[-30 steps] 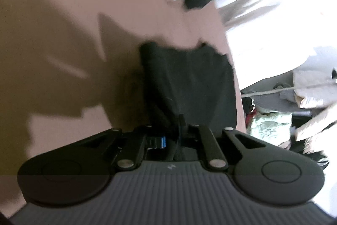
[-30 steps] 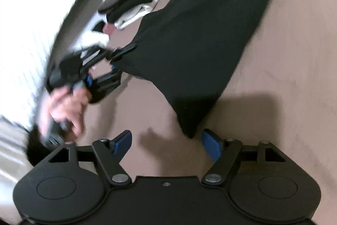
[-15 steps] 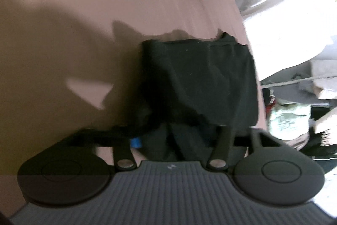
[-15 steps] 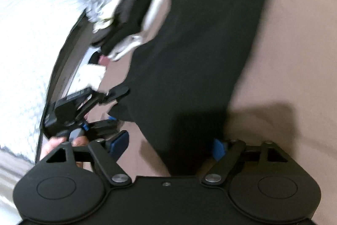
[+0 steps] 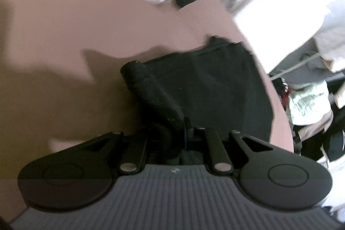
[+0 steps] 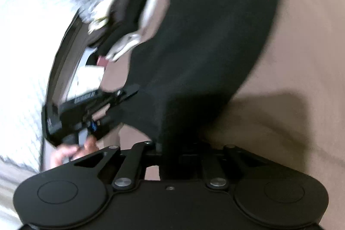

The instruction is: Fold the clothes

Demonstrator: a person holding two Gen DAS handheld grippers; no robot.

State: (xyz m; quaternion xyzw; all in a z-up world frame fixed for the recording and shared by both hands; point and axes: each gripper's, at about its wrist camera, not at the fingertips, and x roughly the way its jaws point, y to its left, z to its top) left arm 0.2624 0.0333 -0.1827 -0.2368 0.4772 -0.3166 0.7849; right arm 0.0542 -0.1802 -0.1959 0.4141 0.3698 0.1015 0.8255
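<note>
The black garment lies on the pinkish-brown bed, its long axis running away from the right claw toward the far end of the bed, with a stack of folded clothes touching its left edge. Both near corners are taken: the right claw has just closed on the near end, dark cloth bunched between its jaws, and the left claw, seen from the right wrist view at, has also just closed, pinching a rolled fold of the same cloth at the left corner. A hand shows behind it. From the left wrist the cloth spreads ahead and to the right, up to the bed's edge. As I judge it, the fold turns on carrying these two near corners forward along that long axis; both claws sit about equally close to the near hem, so neither leads.
</note>
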